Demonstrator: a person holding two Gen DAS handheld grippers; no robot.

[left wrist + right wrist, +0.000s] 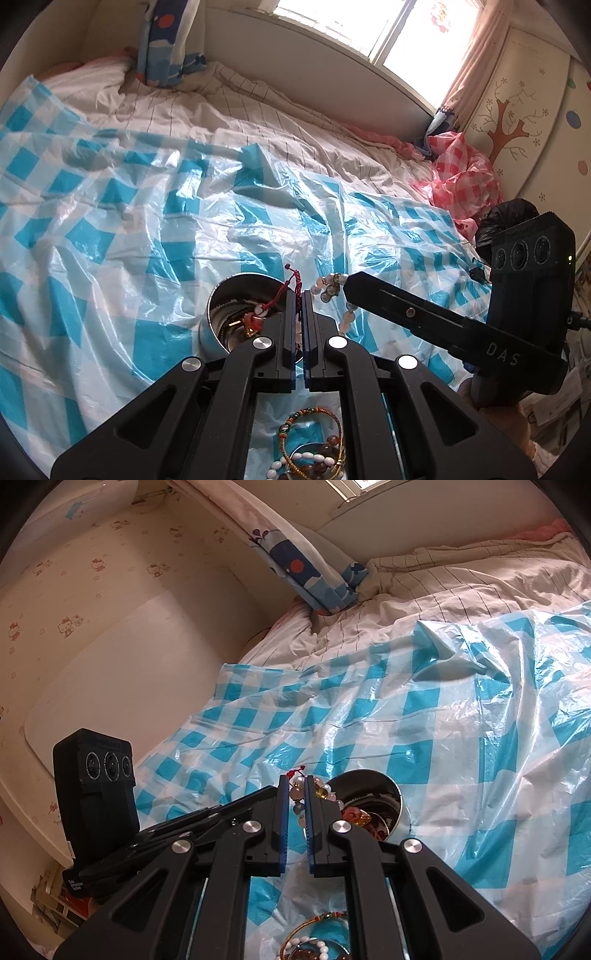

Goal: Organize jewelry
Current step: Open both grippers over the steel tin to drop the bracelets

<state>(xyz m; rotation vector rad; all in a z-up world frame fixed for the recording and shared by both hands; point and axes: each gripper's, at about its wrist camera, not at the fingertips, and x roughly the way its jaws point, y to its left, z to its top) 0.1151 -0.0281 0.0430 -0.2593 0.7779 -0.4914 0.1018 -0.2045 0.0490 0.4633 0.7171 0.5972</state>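
Nearest the lens, low in both wrist views: loose pile of bracelets on the sheet, with a green-and-orange cord loop, white oval beads, amber-brown beads. Just past it, left gripper with jaws pressed together on a red braided cord bracelet, knotted tail poking above the fingertips, tassel end drooping into the bowl. Alongside, right gripper clamped on a pale bead bracelet of white, pink and amber beads, strand running up between its blue pads and spilling over the tips; from the left camera, same strand hanging off the right gripper's finger. Both grippers close together, tips almost meeting over the near rim of a steel bowl. Small round bowl, shiny wall, already holding a tangle of amber, red and dark pieces. Beyond the bowl, wide stretch of blue-and-white checked plastic sheet, crinkled, nothing lying on it. Farther off, striped cream bedding, then a crumpled pink checked sheet beside the wardrobe, padded headboard and window at the back.
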